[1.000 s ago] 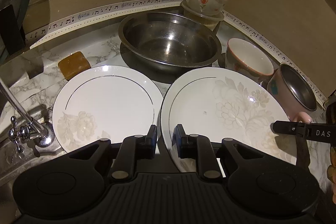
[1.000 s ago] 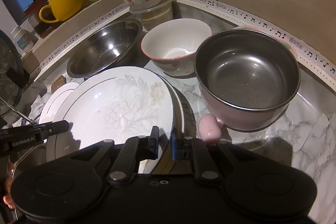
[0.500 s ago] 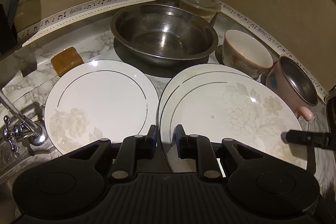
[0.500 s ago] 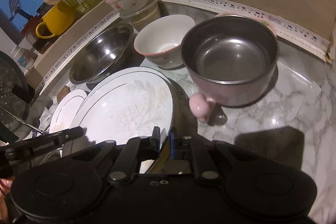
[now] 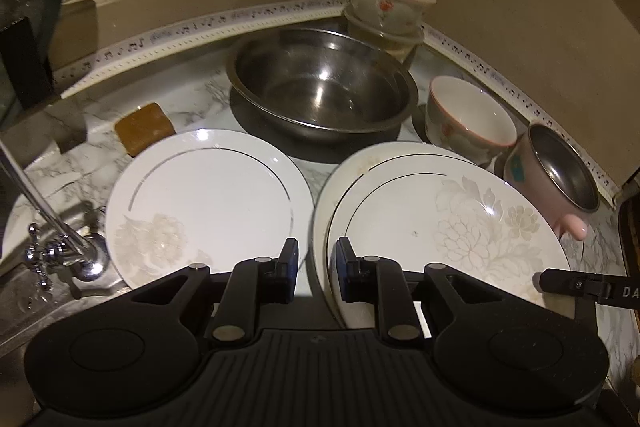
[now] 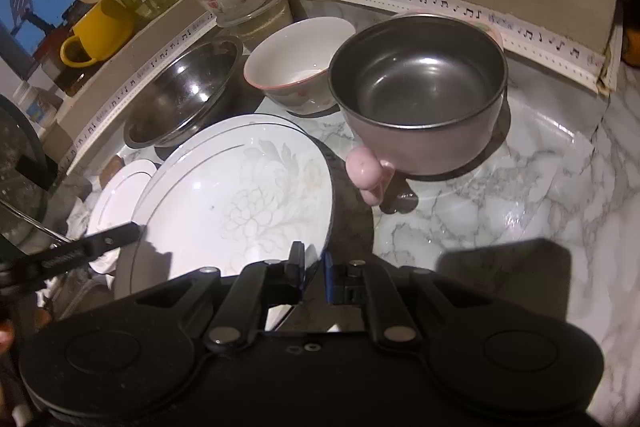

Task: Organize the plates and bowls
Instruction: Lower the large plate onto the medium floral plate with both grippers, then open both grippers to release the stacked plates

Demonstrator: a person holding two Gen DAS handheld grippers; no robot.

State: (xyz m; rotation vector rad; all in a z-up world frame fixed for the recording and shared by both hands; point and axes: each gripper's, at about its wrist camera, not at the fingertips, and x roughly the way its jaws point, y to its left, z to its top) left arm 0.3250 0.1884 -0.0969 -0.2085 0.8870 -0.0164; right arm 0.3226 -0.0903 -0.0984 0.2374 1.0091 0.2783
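My right gripper [image 6: 311, 269] is clamped on the near rim of the flowered plate [image 6: 240, 195], which sits tilted, lifted above a second plate [image 5: 352, 163] beneath it. My left gripper [image 5: 313, 267] has its jaws parted with nothing between them (the gap sits between the two plate edges), hovering by the other white plate [image 5: 208, 203] lying flat on the marble counter [image 6: 520, 187]. Behind the plates stand the steel bowl [image 5: 320, 83], a ceramic bowl [image 5: 468, 119] and the pink-handled pot [image 6: 420, 87].
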